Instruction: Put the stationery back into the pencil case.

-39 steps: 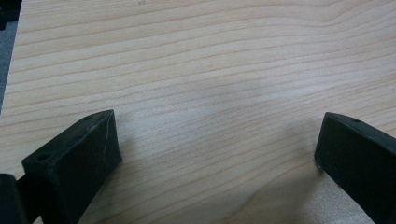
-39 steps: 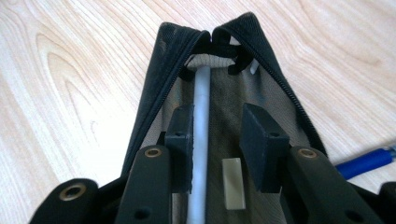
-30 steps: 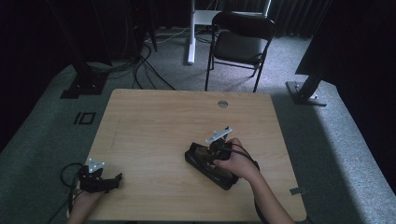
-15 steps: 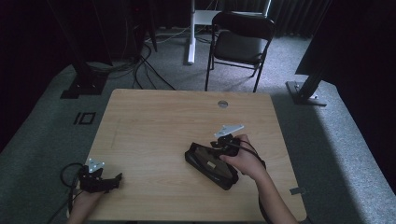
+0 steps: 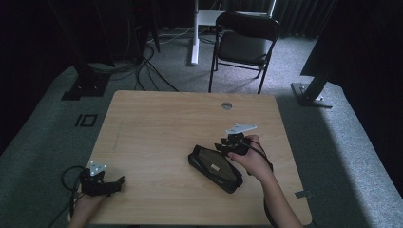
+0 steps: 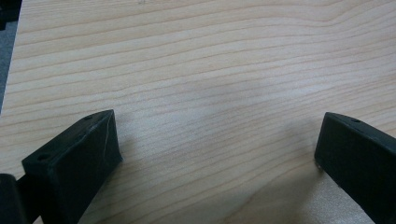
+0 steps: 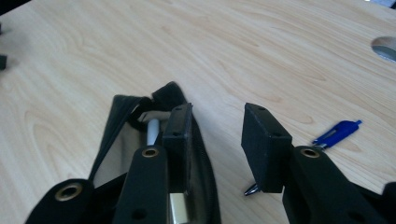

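**Right tongs at the mouth of the pencil case, pen beside them on the surface**

Your right tongs (image 7: pixel 215 140) stand apart, clamped on nothing. One jaw sits at the open mouth of the black pencil case (image 7: pixel 140 154); the other hangs over bare wood just beside it. That placement makes sense if you mean to pick up the blue pen (image 7: pixel 337 132), which lies on the surface (image 7: pixel 233 56) just right of the outer jaw, its dark tip showing under that jaw. Inside the case you can make out something pale and rod-shaped, probably another pen, though the jaw hides most of it.

From the high view, the pencil case (image 5: pixel 215 167) lies flat and slanted on the right half of the surface (image 5: pixel 157 123), its near end close to your right hand (image 5: pixel 252 159). Lying flat with the mouth towards your hand keeps the opening within easy reach.

Your left tongs (image 5: pixel 118 181) rest at the near left corner, well apart from the case. Their jaws are wide apart over bare wood, holding nothing. You may want them to steady the case if it slides.
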`<move>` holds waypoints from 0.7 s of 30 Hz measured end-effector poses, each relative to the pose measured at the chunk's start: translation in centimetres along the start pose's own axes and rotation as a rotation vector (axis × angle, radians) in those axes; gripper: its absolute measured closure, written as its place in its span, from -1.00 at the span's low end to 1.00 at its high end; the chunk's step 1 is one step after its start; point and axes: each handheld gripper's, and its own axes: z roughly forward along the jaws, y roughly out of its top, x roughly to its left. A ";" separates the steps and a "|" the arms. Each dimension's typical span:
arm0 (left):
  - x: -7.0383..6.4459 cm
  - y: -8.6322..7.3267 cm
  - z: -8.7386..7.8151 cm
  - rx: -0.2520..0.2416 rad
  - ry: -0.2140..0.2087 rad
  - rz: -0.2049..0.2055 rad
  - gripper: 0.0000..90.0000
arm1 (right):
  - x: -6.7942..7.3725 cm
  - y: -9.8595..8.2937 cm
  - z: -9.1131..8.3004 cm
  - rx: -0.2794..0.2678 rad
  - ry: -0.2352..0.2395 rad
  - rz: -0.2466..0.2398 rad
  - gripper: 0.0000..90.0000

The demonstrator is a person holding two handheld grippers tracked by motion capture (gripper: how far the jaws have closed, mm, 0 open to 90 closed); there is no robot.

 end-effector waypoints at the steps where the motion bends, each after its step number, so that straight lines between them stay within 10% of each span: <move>1: 0.0 0.0 0.0 0.000 0.000 0.000 -0.99 | -0.1 -0.1 0.1 -0.006 -0.007 0.010 0.39; 21: 0.0 0.0 0.0 0.000 0.000 0.000 -0.99 | -3.7 -1.8 2.0 -0.037 -0.129 0.171 0.29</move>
